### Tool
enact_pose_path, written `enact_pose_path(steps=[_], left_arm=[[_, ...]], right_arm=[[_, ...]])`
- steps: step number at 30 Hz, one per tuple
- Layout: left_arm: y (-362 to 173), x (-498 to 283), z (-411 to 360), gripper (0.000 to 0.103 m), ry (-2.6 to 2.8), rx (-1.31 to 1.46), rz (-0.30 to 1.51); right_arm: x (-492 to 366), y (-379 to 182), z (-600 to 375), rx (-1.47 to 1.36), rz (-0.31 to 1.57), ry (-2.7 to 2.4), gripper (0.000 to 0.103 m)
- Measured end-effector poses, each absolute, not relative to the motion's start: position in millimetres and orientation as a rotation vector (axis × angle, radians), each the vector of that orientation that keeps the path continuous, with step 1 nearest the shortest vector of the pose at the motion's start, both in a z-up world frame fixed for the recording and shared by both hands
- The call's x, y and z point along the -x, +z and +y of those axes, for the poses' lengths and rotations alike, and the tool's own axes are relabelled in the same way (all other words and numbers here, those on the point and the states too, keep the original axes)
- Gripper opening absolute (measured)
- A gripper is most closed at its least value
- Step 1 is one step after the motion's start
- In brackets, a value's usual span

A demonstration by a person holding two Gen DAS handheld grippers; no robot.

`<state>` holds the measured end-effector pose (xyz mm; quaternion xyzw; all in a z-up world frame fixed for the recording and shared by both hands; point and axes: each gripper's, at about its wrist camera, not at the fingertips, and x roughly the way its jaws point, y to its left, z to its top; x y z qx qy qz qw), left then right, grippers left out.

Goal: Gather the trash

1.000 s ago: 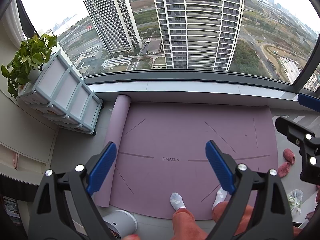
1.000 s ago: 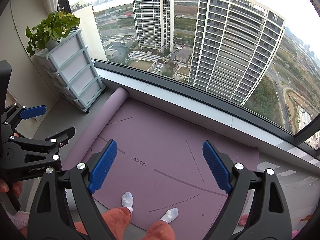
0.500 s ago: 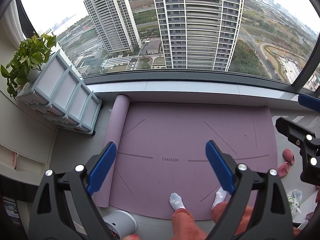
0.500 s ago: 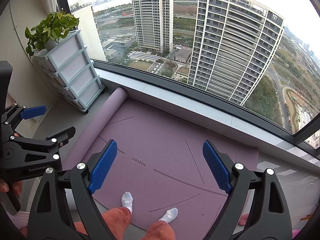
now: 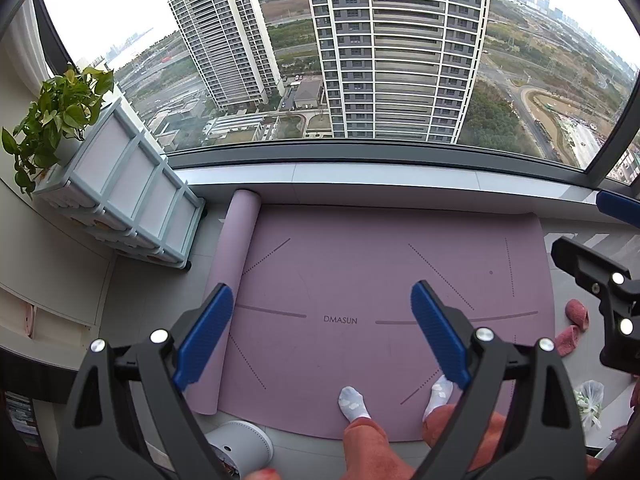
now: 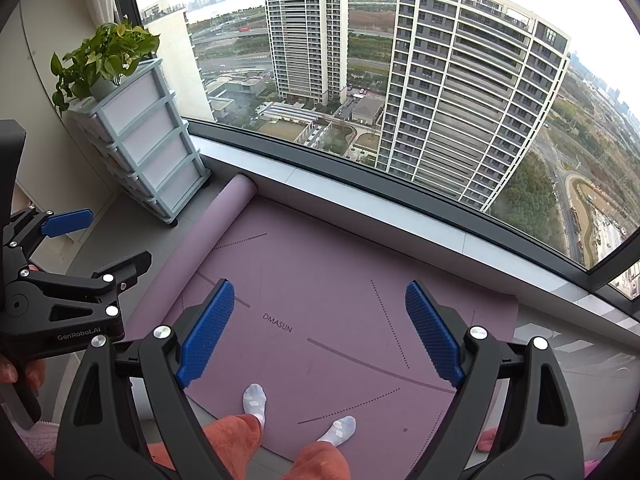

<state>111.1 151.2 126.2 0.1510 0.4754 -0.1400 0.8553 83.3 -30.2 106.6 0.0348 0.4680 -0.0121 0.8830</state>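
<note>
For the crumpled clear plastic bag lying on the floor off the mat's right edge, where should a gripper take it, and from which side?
Probably from above, by the bunched upper part of the crumpled clear plastic bag. It lies slumped on the floor beyond the right edge of the purple yoga mat, with no rigid edge to pinch. The right gripper is nearer; both it and the left gripper are open and empty.

Purple yoga mat (image 5: 360,280) beside drawer unit (image 5: 132,200).

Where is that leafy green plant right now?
The leafy green potted plant sits atop the pale blue plastic drawer unit, far left in both views, beside the window.
</note>
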Motion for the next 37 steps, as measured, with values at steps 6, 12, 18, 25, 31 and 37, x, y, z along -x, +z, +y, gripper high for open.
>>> enact_pose_path(steps=[6,12,18,25,31,37], left_arm=[[126,-111,151,0.090,-0.295,-0.318,0.999],[129,-111,149,0.090,-0.284,-0.324,0.975],[134,-110,147,0.090,-0.281,-0.292,0.951],[136,-112,145,0.090,-0.320,-0.274,0.945],[134,-109,138,0.090,-0.333,-0.313,0.944],[138,-112,139,0.090,-0.309,-0.317,0.927]], right_arm=[[-83,107,-30,-0.073,0.974,-0.025,0.084],[-83,107,-31,-0.074,0.972,-0.025,0.084],[-82,107,-32,-0.074,0.970,-0.026,0.084],[-80,108,-32,-0.063,0.966,-0.025,0.084],[-80,108,-31,-0.060,0.965,-0.024,0.084],[-81,108,-32,-0.058,0.966,-0.024,0.084]])
